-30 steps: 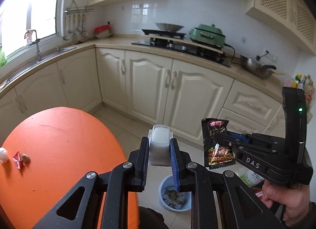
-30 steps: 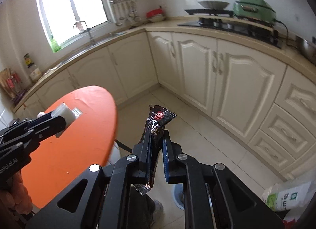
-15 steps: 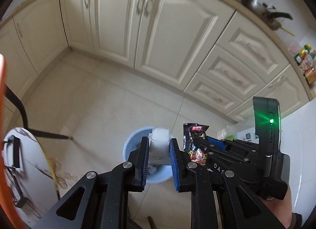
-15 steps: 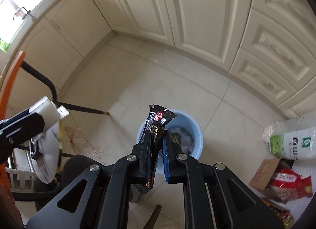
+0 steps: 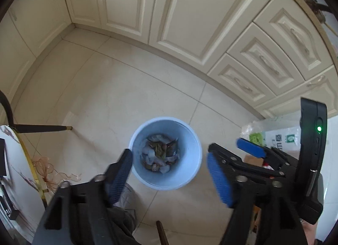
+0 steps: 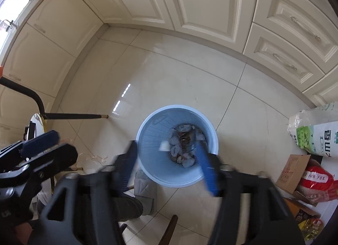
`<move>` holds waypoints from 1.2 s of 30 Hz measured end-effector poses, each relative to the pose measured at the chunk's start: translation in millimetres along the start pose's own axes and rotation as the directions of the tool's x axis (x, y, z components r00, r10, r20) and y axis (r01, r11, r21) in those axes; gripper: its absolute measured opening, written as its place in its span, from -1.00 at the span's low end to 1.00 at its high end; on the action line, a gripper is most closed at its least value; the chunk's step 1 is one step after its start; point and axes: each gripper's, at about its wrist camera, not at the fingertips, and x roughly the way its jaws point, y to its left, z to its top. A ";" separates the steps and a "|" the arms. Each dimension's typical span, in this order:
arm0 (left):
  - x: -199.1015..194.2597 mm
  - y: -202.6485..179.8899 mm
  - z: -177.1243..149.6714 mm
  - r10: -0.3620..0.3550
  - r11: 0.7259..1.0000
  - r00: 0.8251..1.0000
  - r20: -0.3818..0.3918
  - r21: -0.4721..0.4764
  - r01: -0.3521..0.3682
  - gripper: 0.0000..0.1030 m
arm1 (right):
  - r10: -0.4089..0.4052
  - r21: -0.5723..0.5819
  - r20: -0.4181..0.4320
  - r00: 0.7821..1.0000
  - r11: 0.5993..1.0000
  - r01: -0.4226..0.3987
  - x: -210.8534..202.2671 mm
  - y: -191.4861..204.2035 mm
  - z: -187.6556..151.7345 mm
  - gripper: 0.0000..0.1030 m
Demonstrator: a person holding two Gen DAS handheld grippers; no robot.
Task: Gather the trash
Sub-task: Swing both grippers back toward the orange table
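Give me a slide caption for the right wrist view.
Right gripper open above the blue trash bin, fingers empty, left gripper alongside.

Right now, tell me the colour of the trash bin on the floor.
Light blue; the trash bin shows best in the right wrist view.

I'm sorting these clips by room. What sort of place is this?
Most likely a home kitchen: cream cabinet doors and drawers line a tiled floor, with a blue trash bin and grocery bags on it.
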 end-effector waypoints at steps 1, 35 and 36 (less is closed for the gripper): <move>1.4 -3.3 1.7 0.013 1.000 1.000 0.008 -0.001 -0.013 0.53 | -0.004 0.006 0.004 1.000 1.000 0.004 -1.2 -1.4 -0.2 0.55; -272.4 1.2 -180.1 0.171 0.985 0.844 0.509 -0.066 -0.161 0.85 | 0.075 -0.189 0.399 0.914 0.982 0.001 -219.6 148.3 0.0 1.00; -287.6 5.9 -191.6 0.186 0.982 0.831 0.525 -0.082 -0.169 0.87 | 0.089 -0.207 0.412 0.907 0.978 -0.002 -227.7 158.2 -1.6 1.00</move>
